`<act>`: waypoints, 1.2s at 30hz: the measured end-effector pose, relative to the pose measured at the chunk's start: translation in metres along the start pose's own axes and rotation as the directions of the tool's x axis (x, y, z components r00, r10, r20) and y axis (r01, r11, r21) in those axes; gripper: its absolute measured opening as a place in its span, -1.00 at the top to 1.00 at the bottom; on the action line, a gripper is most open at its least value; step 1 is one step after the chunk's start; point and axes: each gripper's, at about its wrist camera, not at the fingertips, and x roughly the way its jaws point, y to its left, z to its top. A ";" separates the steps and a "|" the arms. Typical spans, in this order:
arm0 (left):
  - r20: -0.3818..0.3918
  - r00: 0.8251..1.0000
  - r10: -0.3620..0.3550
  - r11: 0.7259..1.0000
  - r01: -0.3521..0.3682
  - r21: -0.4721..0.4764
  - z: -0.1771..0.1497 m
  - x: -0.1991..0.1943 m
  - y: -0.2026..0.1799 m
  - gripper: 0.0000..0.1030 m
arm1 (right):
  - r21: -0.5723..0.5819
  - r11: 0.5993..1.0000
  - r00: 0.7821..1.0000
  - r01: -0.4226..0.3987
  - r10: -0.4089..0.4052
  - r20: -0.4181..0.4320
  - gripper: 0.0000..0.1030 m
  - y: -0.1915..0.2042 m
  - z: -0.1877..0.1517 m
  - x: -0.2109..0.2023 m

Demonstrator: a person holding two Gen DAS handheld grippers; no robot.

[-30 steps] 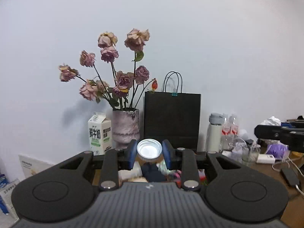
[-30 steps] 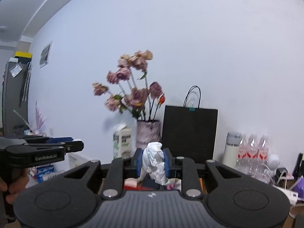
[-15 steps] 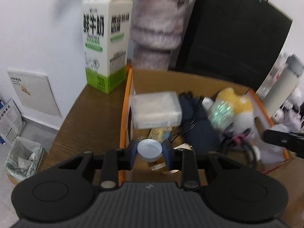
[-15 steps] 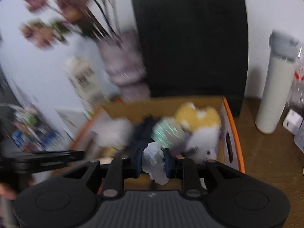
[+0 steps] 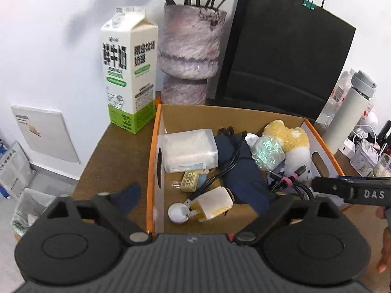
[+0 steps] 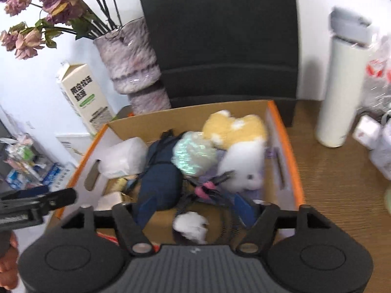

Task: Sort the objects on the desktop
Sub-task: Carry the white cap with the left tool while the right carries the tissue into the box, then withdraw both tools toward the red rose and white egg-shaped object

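The left gripper [image 5: 205, 195] was opening, pads clear of one round white cap [image 5: 178, 213] lying on the floor of the cardboard box [image 5: 156, 131]. The right gripper [image 6: 193, 207] was opening too, one crumpled white paper wad [image 6: 191, 225] loose between its fingers, over the same box. The box sat on a wooden desk [image 5: 117, 151] against a white wall, beside one milk carton [image 5: 128, 68] and one vase [image 5: 189, 56].

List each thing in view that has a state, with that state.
left gripper: jaws opening, nothing between them
right gripper: jaws opening, crumpled paper loose between them
white cap: lying in cardboard box
milk carton: upright, closed
white flask: upright, lid on
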 end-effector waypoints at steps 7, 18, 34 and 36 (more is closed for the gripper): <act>0.092 0.993 0.075 0.995 -0.080 0.052 -0.048 -0.039 -0.022 -1.00 | -0.113 0.984 0.984 0.135 -0.120 0.131 -0.66 0.006 -0.055 -0.056; 0.162 0.984 0.078 0.992 -0.092 0.084 -0.202 -0.094 -0.043 -1.00 | -0.095 0.988 0.976 0.125 -0.106 0.191 -0.70 0.001 -0.226 -0.110; 0.154 0.987 0.045 0.986 -0.068 0.149 -0.263 -0.126 -0.053 -1.00 | -0.150 0.980 0.974 0.131 -0.099 0.202 -0.47 0.012 -0.288 -0.140; 0.155 0.987 0.032 0.988 -0.056 0.147 -0.256 -0.121 -0.052 -1.00 | -0.154 0.977 0.968 0.149 -0.112 0.222 -0.47 0.006 -0.278 -0.138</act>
